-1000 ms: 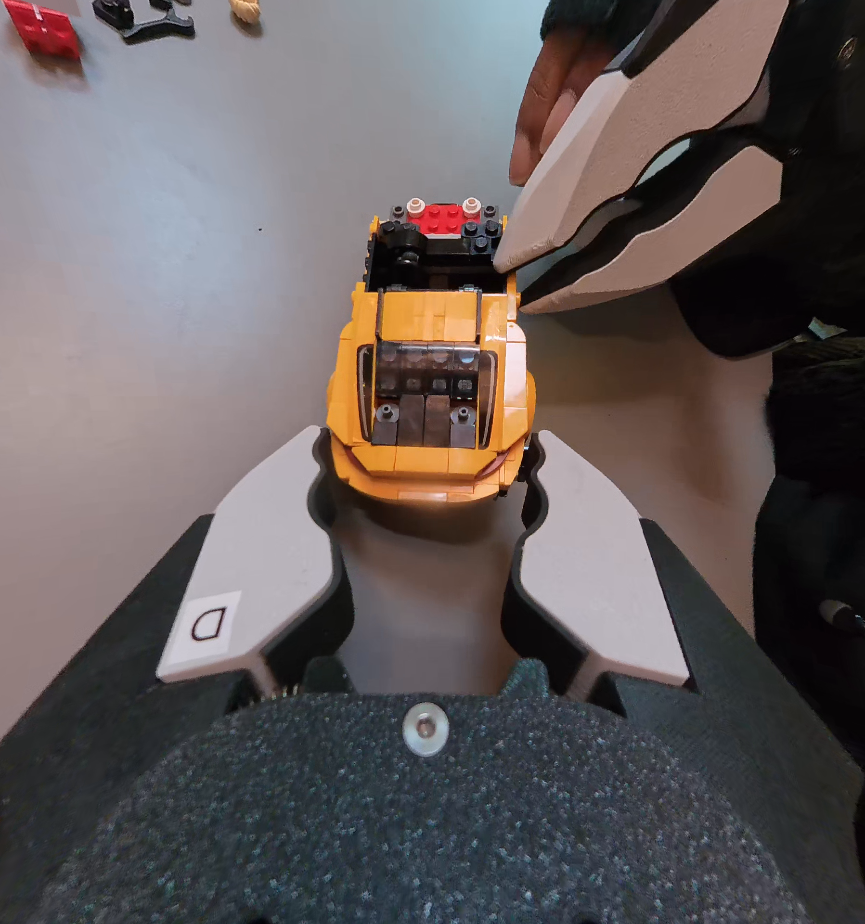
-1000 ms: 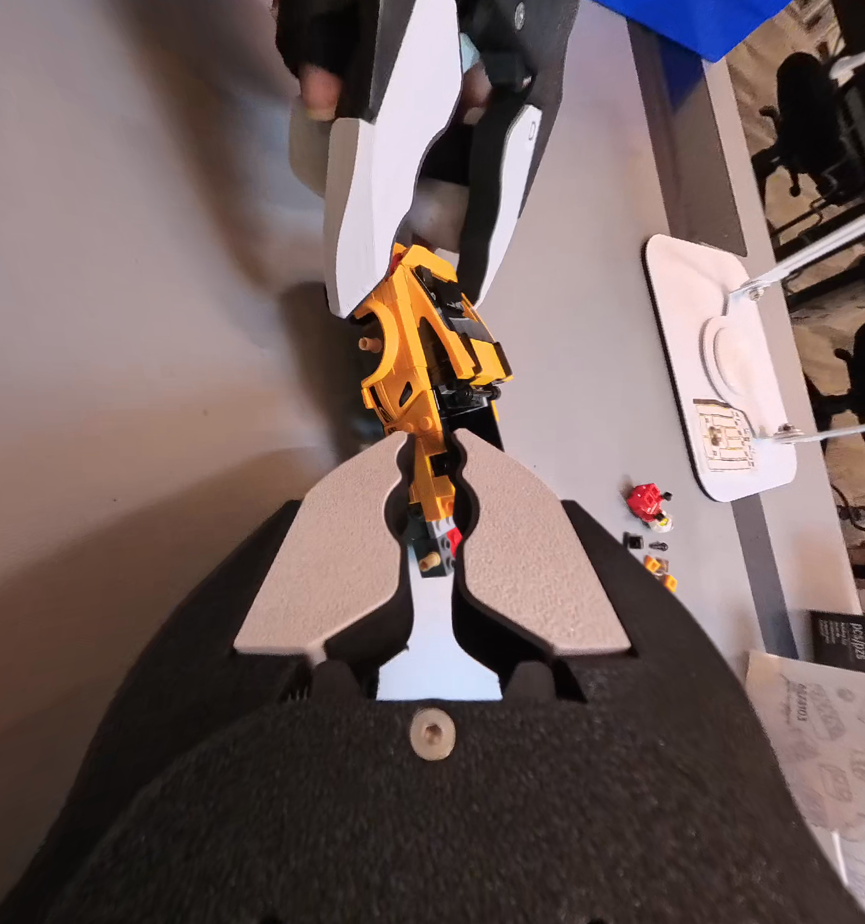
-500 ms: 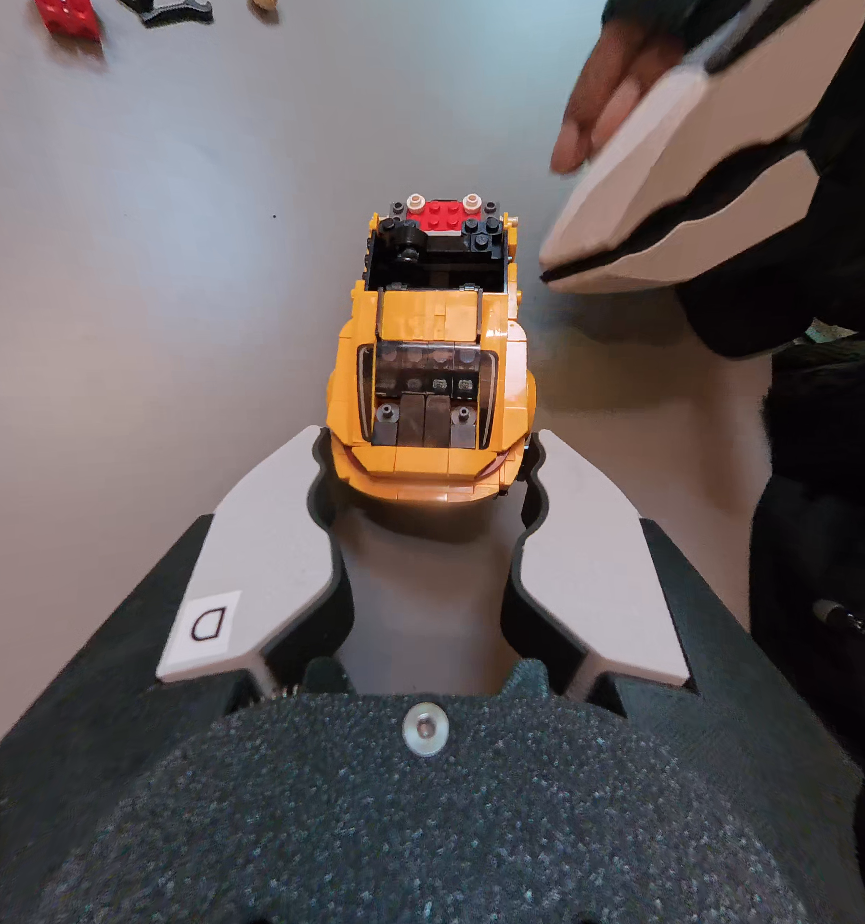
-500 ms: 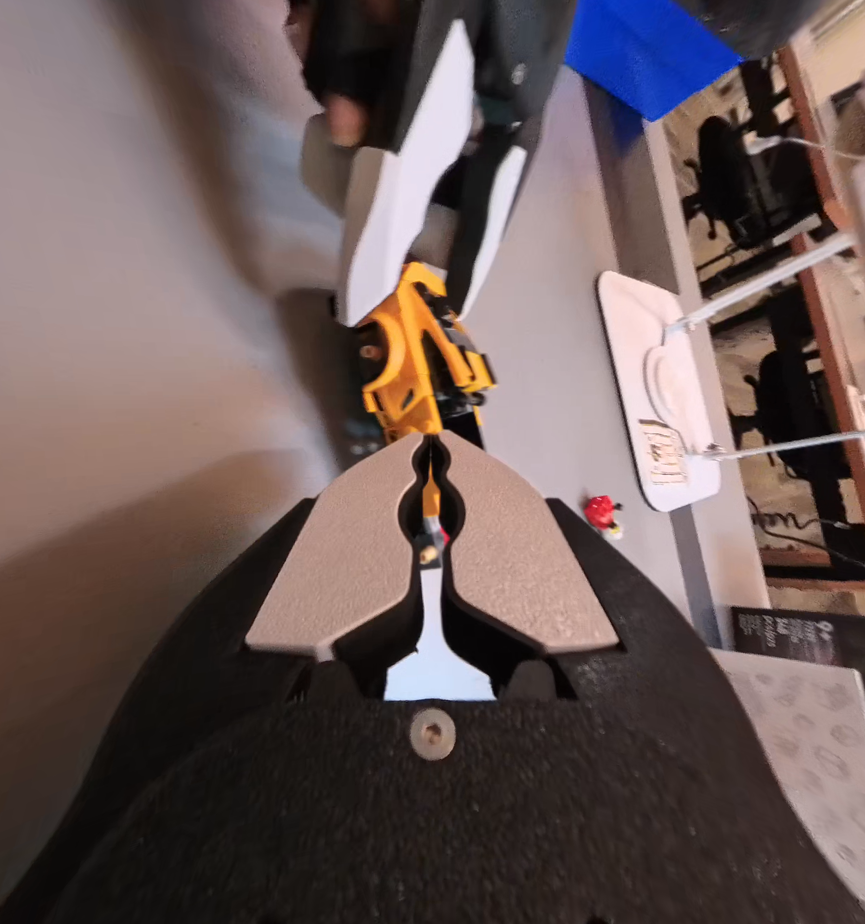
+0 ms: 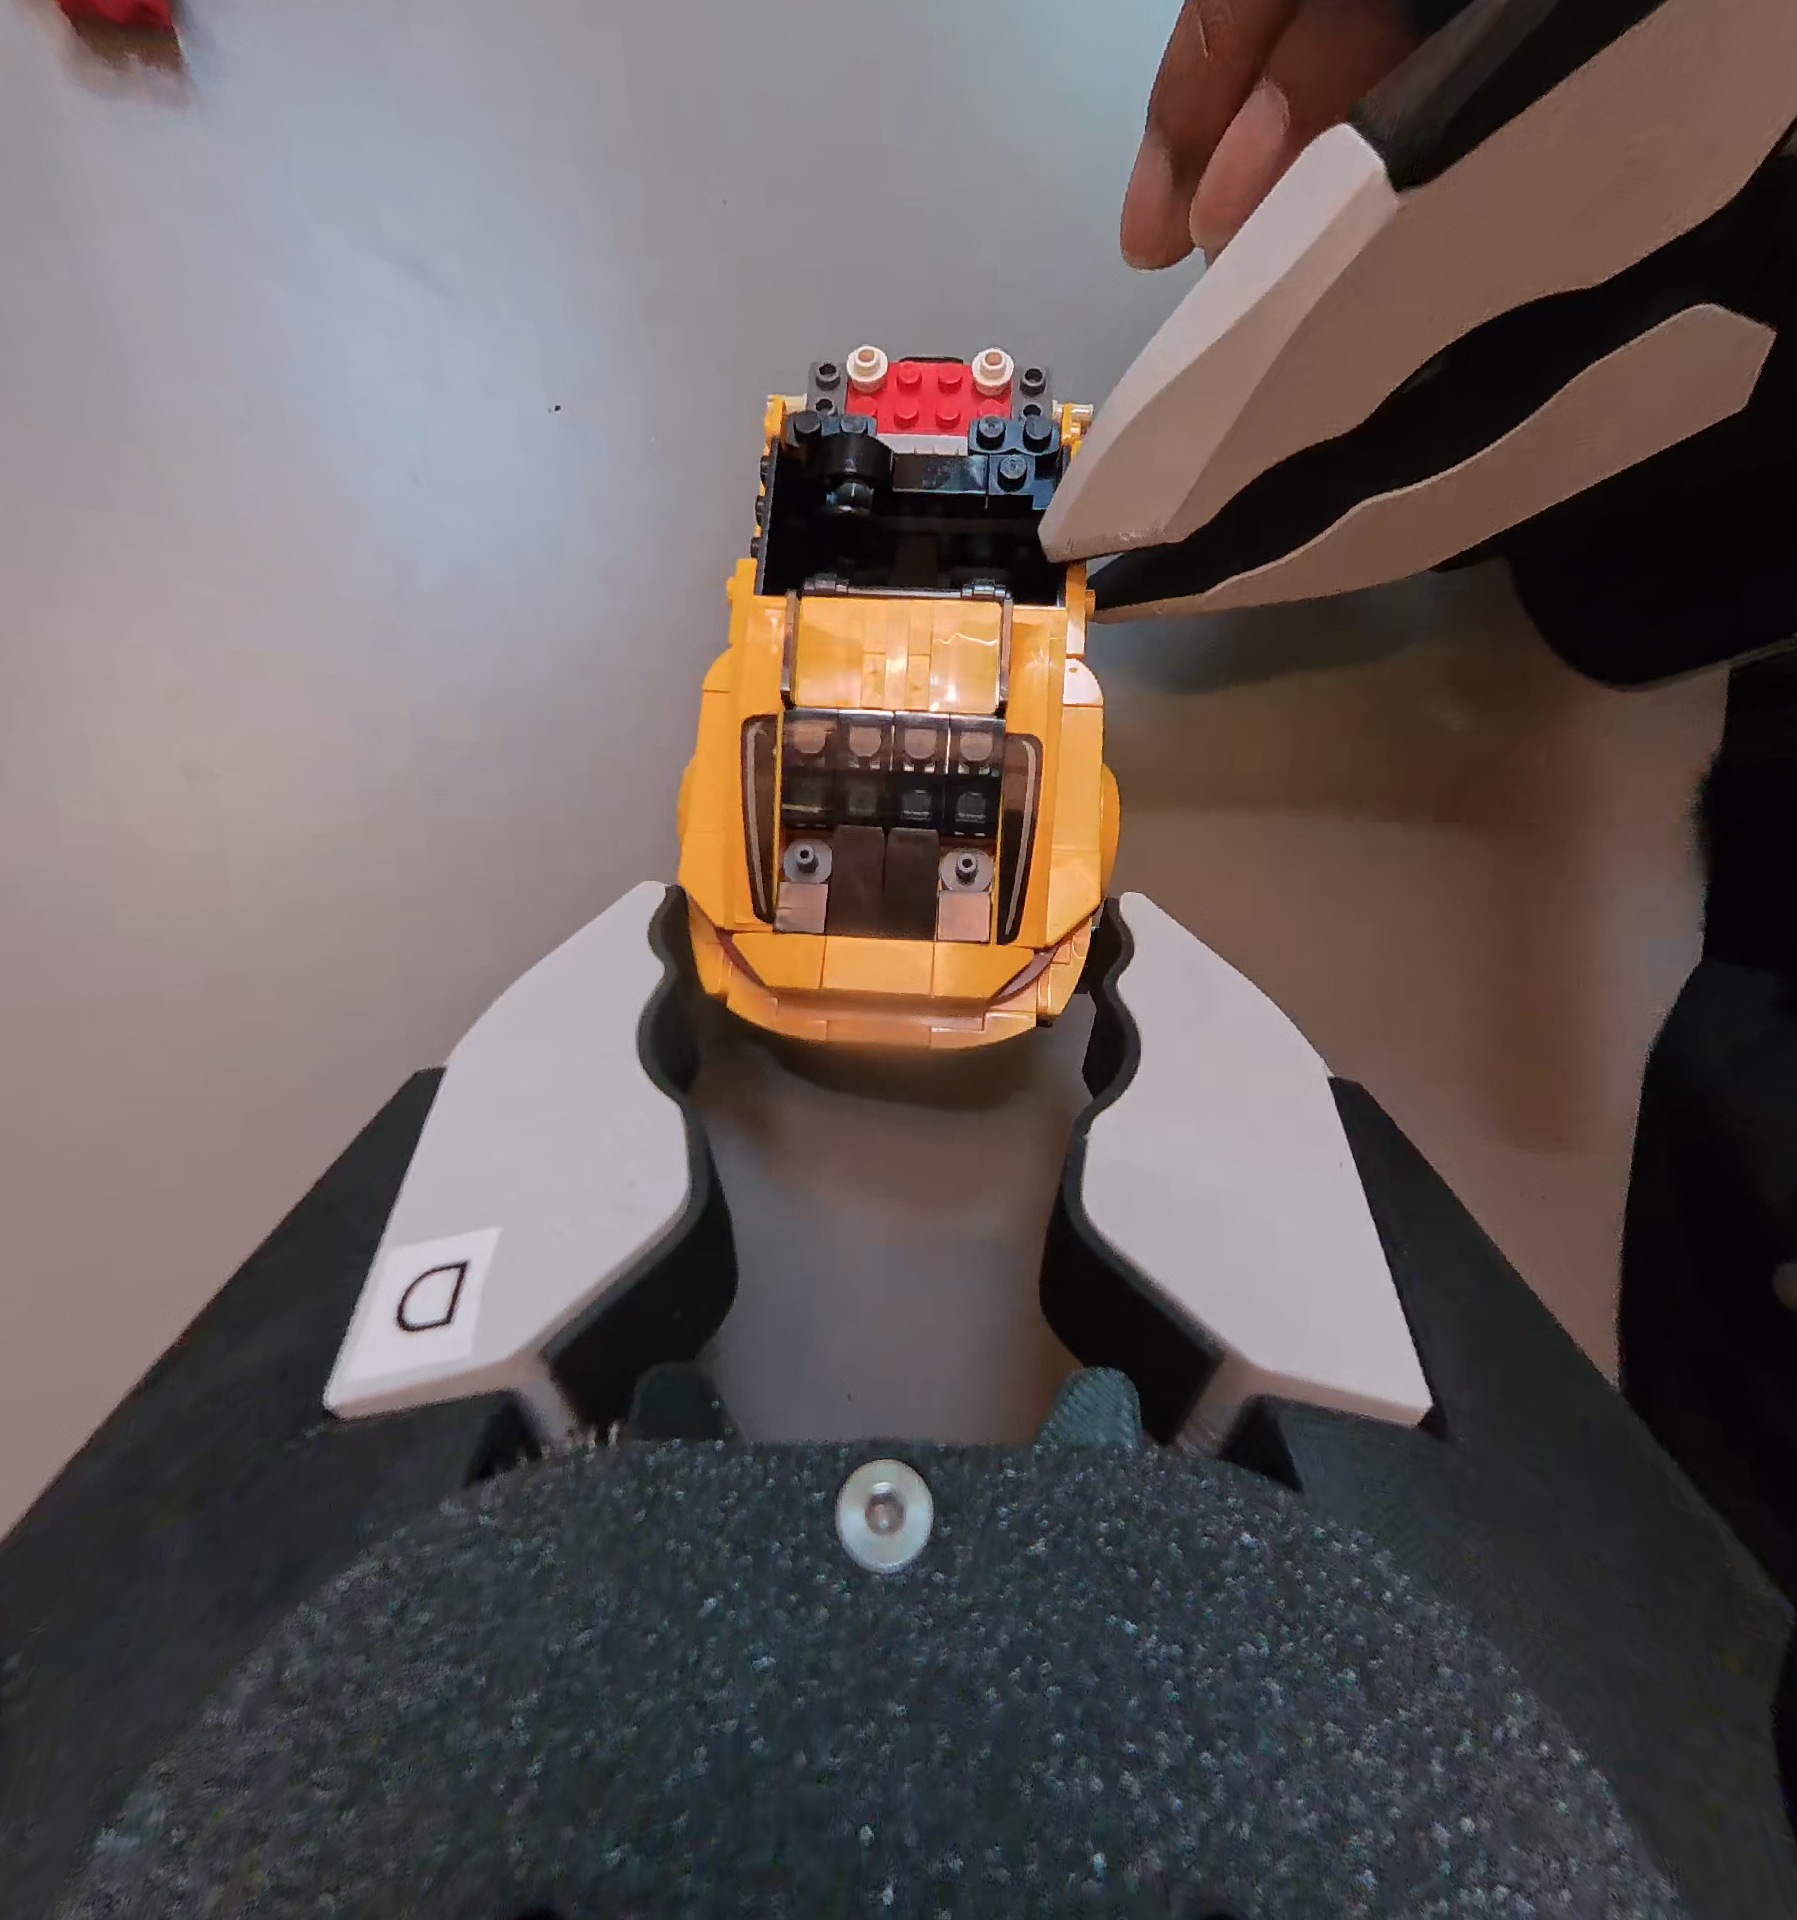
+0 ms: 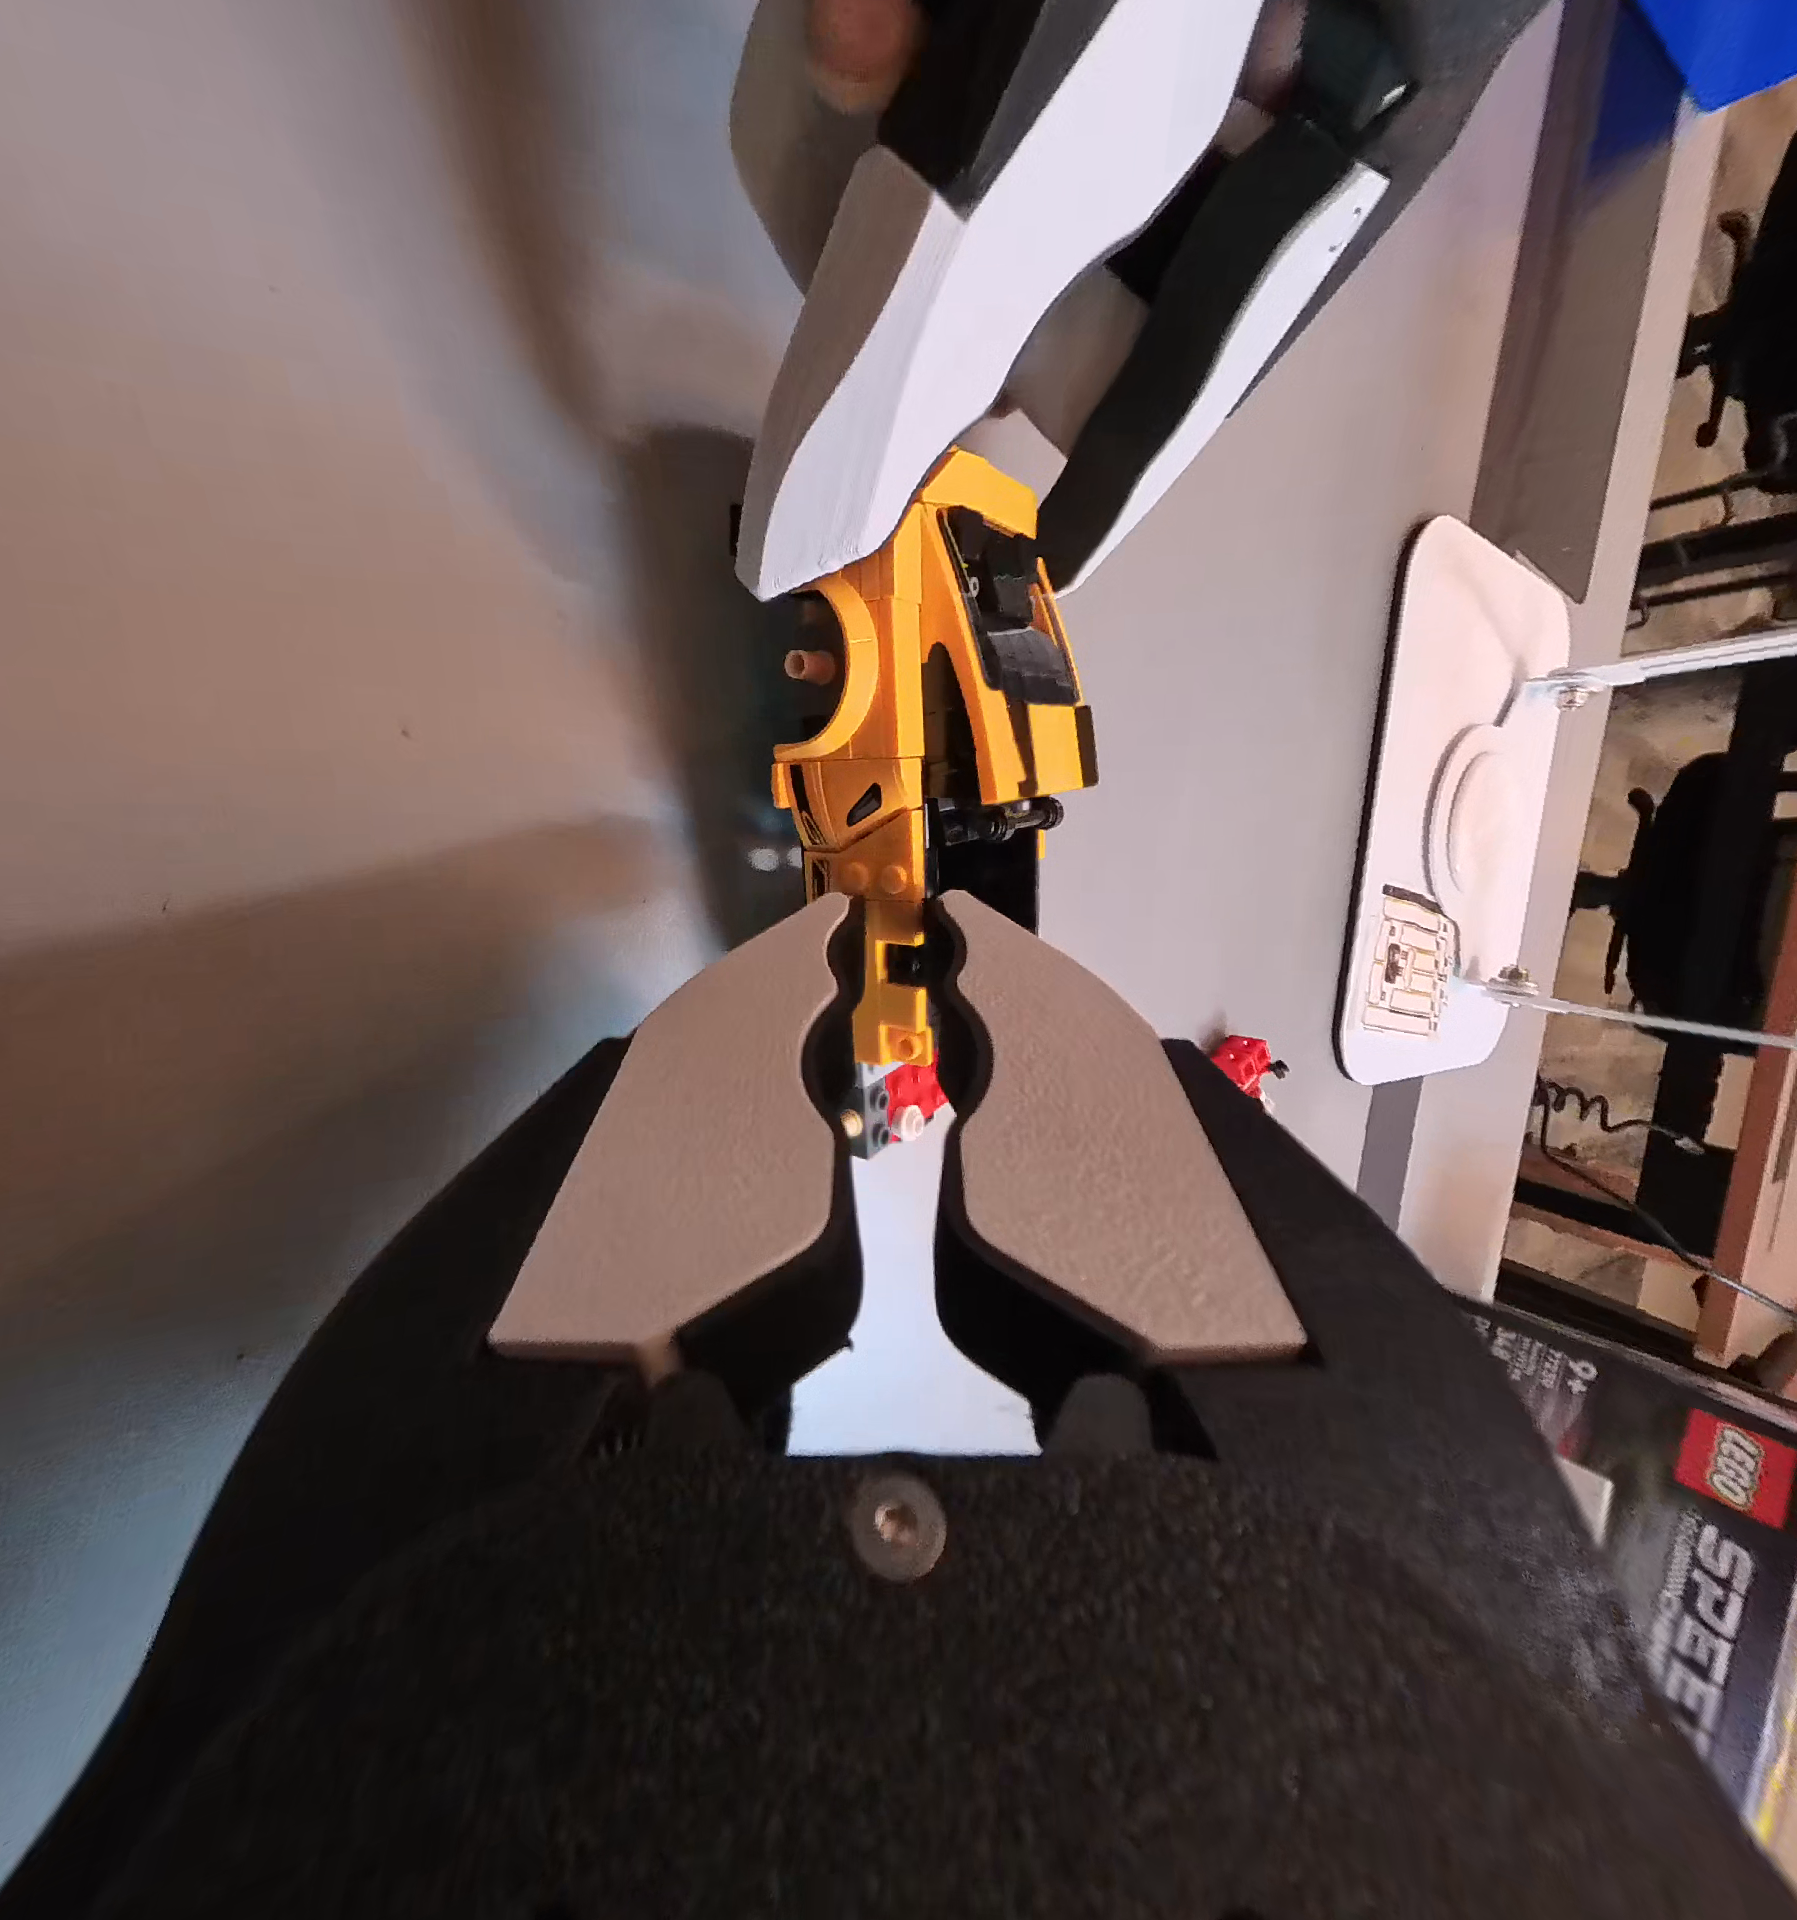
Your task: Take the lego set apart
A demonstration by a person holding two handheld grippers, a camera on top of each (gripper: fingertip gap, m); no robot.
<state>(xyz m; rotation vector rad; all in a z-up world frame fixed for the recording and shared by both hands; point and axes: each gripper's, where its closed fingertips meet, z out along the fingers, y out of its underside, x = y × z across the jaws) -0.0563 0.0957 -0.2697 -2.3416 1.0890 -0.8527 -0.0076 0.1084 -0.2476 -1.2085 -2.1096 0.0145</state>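
The left gripper [image 5: 894,925] clamps the rounded end of the yellow lego car [image 5: 899,790] between its white fingers, holding it over the grey table [image 5: 302,520]. The right gripper [image 6: 892,914] is pinched shut on a thin yellow side panel [image 6: 894,987] at the car's stripped end, where black and red bricks [image 5: 920,395] lie exposed. A loose red piece [image 6: 1242,1060] rests on the table near a white pad [image 6: 1445,935], and the set's box [image 6: 1704,1558] lies at the table's edge.
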